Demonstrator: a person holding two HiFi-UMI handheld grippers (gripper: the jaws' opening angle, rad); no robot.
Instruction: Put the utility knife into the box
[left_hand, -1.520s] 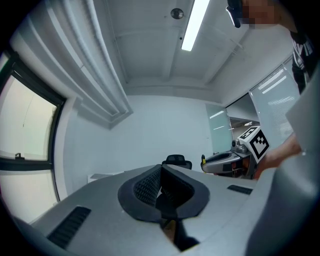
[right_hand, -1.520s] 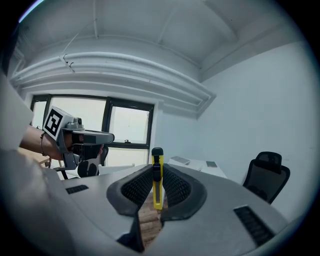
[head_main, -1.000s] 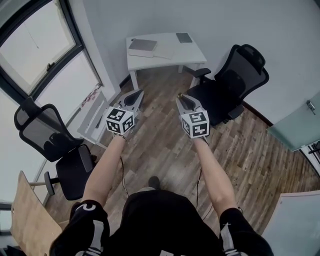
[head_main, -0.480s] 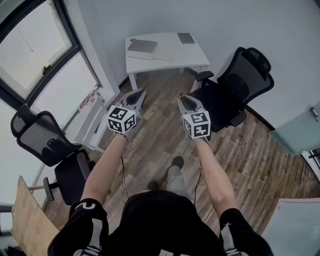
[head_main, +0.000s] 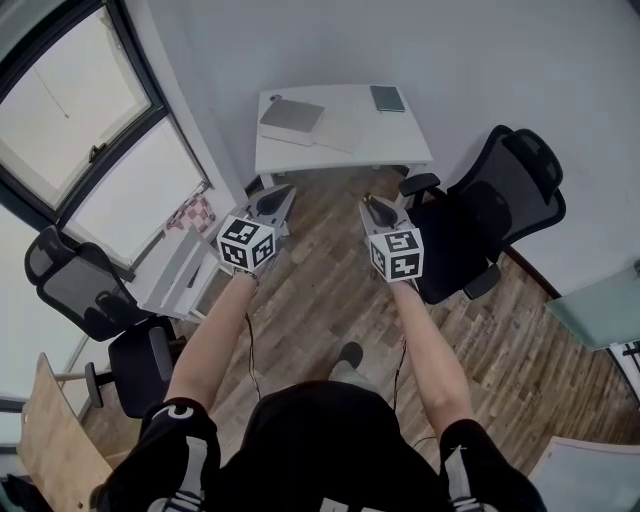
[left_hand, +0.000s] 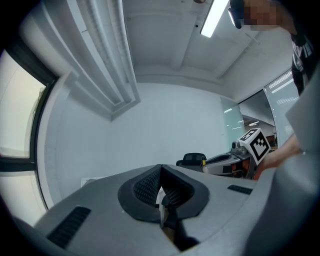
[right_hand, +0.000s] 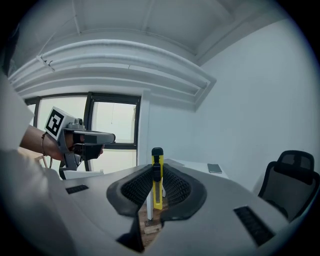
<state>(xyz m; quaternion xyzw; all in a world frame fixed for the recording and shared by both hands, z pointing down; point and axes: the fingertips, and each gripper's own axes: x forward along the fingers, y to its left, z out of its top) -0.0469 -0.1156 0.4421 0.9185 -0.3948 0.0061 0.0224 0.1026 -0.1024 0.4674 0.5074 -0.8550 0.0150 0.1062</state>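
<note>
Right tool is clamped on the yellow utility knife. The knife stands upright between the pads, its black top end sticking out above the jaw tips. Left tool has its jaws pressed together, with only a thin pale sliver showing in the seam. In the head view both tools are held up side by side at mid-frame, well apart and pointing toward the top of the frame.

The white bench is at upper centre, well beyond both tool tips. On it are a flat grey thing at left (box or laptop, cannot tell) and a small dark slab at its far right corner.

The wood plank floor runs under the tools. A black office chair is at right just beside the bench, and a second chair is at left. The window is at upper left, with a low white rack below it.
</note>
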